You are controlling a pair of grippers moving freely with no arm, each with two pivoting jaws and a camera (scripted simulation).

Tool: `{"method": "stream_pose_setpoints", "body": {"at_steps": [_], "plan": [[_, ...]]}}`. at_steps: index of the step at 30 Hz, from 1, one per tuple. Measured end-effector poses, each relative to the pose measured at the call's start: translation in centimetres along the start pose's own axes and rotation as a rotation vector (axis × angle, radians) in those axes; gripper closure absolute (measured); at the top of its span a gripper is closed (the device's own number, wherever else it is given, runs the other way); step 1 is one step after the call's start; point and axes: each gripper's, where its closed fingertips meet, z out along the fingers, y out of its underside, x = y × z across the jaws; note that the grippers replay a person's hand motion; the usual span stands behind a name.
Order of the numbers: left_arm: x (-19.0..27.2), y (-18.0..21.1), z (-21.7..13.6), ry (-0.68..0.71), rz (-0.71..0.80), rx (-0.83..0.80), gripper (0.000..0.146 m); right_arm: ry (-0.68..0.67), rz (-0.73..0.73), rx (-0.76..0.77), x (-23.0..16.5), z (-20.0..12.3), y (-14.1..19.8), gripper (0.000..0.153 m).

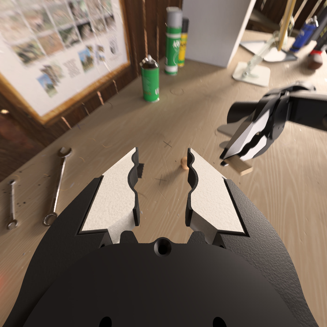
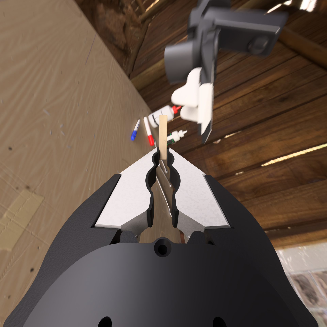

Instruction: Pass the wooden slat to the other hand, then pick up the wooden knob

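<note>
The right gripper (image 2: 162,150) is clenched on the short, flat, pale wooden slat (image 2: 163,137), pinching its lower end at the very fingertips so that most of it sticks out beyond them. The left gripper (image 1: 162,152) is released, its jaws wide apart with nothing between them. So the handover looks finished, the slat sitting with the right gripper, and what is left is the second half: taking the small, rounded light-wood knob (image 1: 184,162). It lies on the scratched wooden workbench (image 1: 194,109) just beyond the left fingertips, partly hidden behind the right-hand finger.

The path to it seems clear. The right gripper with its slat hovers close on the right, the nearest thing to brush. Two steel spanners (image 1: 56,185) lie well off to the left, and green spray cans (image 1: 150,81) stand far behind.
</note>
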Motion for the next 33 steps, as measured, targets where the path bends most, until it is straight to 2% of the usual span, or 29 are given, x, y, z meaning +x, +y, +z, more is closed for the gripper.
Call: {"method": "stream_pose_setpoints", "body": {"at_steps": [3,6,9,14,16,20,26,33], "plan": [[1.7,2.1,1.9,0.139,0.027,-0.116,0.087,0.051,0.070,0.067,1.4,-0.3,-1.7,0.146],[4.6,3.7,3.4,0.234,0.096,-0.145,0.074,0.112,0.098,0.032,2.8,-0.6,-0.8,0.146],[6.8,3.5,4.0,0.265,0.109,-0.059,0.059,0.147,0.110,-0.036,3.7,-0.8,0.9,0.146],[8.1,1.2,3.9,0.228,0.046,0.140,0.054,0.116,0.002,-0.149,3.2,-0.6,2.8,0.146],[7.7,0.5,3.8,0.179,0.031,0.190,0.060,0.116,-0.044,-0.182,3.3,-0.7,3.1,0.146],[7.4,0.6,4.5,0.119,0.030,0.168,0.088,0.145,-0.111,-0.216,4.0,-0.9,2.9,0.146],[7.9,0.5,4.8,0.130,-0.034,0.162,0.105,0.189,-0.207,-0.243,4.6,-1.2,2.8,0.146],[8.1,-0.3,4.6,0.152,-0.114,0.256,0.105,0.198,-0.266,-0.255,4.8,-1.2,2.5,0.146]]}}
